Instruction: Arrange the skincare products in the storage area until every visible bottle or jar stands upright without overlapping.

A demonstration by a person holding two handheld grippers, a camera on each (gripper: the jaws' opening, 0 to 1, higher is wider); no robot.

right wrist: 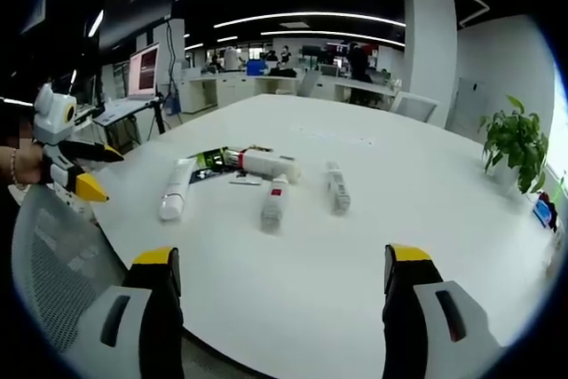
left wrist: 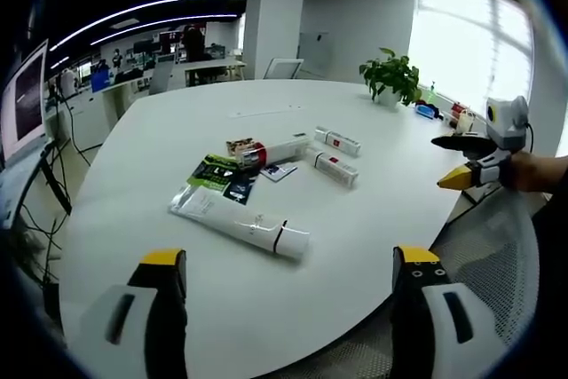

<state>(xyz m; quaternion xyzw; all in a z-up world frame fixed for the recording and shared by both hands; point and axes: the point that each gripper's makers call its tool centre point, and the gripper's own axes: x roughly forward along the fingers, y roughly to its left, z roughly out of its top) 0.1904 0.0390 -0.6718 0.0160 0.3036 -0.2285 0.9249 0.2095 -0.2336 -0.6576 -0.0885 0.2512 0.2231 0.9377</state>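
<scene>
Nothing looks arranged yet: the long white plastic tube with a black band [left wrist: 241, 222], the white tube with a red collar [left wrist: 277, 150] and the two small white red-labelled tubes [left wrist: 335, 155] all lie flat in a loose cluster toward the middle of the large white oval desk [left wrist: 177, 122], beside dark green sachets [left wrist: 216, 171], so every one remains to be stood up. The left gripper [left wrist: 288, 277] and right gripper [right wrist: 280, 272] hover off the near edge, fingers apart and empty. Around is an open office with a potted plant [left wrist: 390, 77] at the far edge, a mesh chair [right wrist: 53, 281] and bright windows.

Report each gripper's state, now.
Left gripper: open, holding nothing, above the table.
Right gripper: open, holding nothing.
</scene>
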